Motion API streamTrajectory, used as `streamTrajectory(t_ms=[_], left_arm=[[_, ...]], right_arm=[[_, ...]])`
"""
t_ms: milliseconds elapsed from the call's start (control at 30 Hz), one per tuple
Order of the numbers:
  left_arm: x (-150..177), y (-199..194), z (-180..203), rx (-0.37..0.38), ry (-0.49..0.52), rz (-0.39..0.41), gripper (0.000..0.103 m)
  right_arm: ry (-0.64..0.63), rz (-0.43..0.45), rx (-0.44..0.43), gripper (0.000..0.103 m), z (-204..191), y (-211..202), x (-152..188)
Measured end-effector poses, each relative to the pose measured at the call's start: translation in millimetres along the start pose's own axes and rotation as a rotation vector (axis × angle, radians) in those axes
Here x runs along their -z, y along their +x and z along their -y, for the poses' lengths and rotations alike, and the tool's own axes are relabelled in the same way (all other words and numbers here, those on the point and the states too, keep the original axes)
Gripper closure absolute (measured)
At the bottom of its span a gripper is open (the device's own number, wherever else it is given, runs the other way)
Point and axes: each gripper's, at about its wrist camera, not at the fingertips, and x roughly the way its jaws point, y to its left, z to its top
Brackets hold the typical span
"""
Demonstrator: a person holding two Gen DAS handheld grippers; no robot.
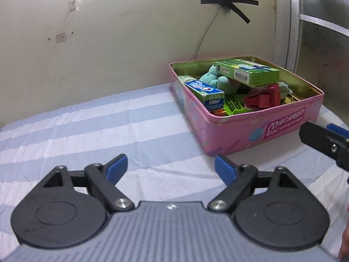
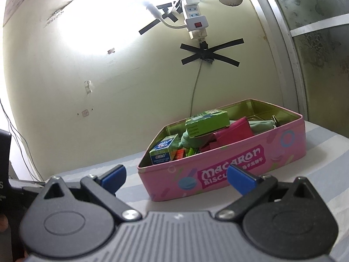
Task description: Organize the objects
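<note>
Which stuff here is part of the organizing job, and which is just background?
Part of the job:
pink biscuit tin
green box
toothpaste box
teal plush toy
red packet
left claw
right claw

Just background:
power strip
black tape crosses
striped cloth

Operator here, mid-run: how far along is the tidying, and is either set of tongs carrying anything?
Mostly done, it seems. The pink macaron biscuit tin already holds the green cardboard box, the blue toothpaste carton, the teal plush toy and the red folded packet. Nothing is in hand: the left tongs and right tongs are open and empty. No loose items show on the striped bedsheet; no lid is in view.
</note>
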Motion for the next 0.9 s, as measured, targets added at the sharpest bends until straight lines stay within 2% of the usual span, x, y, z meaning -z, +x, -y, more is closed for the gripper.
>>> streamTrajectory(t_ms=[133,633,900], left_arm=[[5,-1,-3,-0.002,-0.001,-0.007,0.014],[14,-4,-14,-0.021,-0.018,-0.006,0.008],[15,-5,-18,-0.055,-0.026,-0.003,0.003]], right_arm=[[-0.014,0.003,0.0,0.004,-4,-2,2],[-0.042,-0.008,0.002,0.004,-18,-2,5],[-0.054,-0.018,0.001,0.004,-23,-2,6]])
